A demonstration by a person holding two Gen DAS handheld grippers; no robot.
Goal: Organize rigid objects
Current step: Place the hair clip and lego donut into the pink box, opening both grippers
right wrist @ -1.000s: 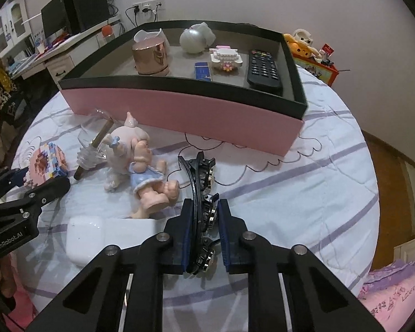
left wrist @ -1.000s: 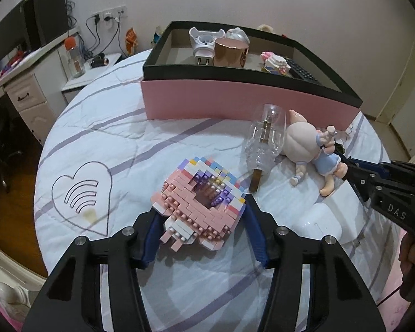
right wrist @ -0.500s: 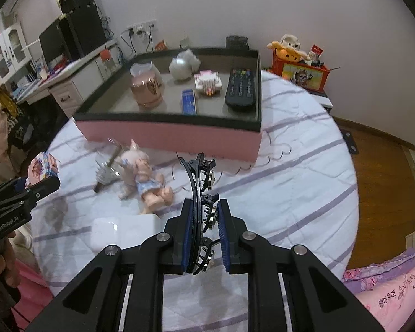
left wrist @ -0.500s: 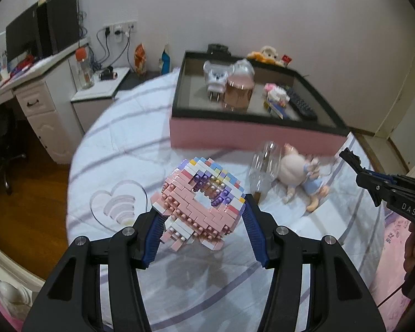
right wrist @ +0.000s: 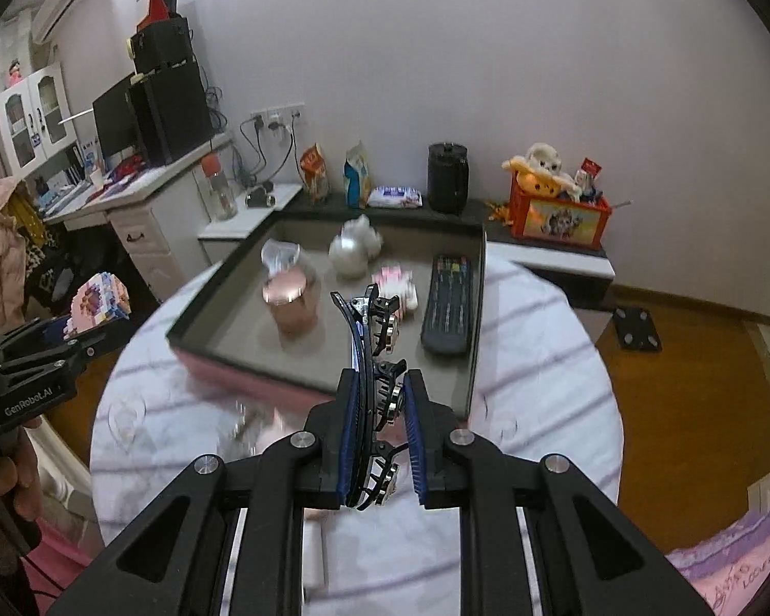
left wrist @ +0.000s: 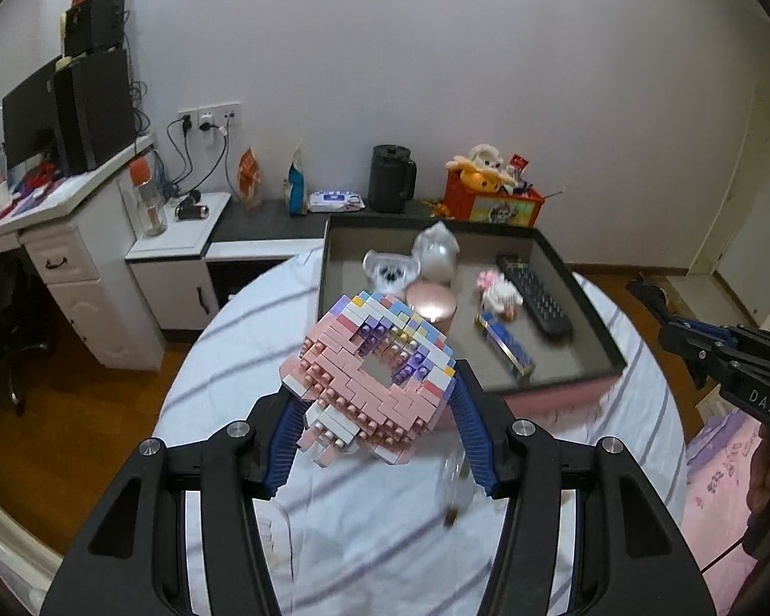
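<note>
My left gripper point(left wrist: 372, 441) is shut on a pink and pastel brick-built donut point(left wrist: 369, 374), held high above the round bed in front of the pink box point(left wrist: 554, 400). It also shows in the right wrist view point(right wrist: 100, 303). My right gripper point(right wrist: 380, 431) is shut on a black hair claw clip point(right wrist: 372, 354), raised above the bed at the box's near edge. The box point(right wrist: 467, 359) holds a black remote point(right wrist: 449, 303), a rose-gold cup point(right wrist: 290, 303), a white figure point(right wrist: 351, 249), a small brick toy point(right wrist: 398, 285) and a blue bar point(left wrist: 505, 346).
A clear bottle point(left wrist: 457, 482) lies blurred on the striped bedspread point(left wrist: 385, 539) under my left gripper. A white desk point(left wrist: 72, 256) with a monitor stands at left. A low shelf behind the box carries a black kettle point(left wrist: 390, 179) and an orange toy crate point(left wrist: 493, 203).
Both grippers have risen well above the bed with their objects. The box now lies below and ahead, seen from above. The doll and the white case have dropped out of view.
</note>
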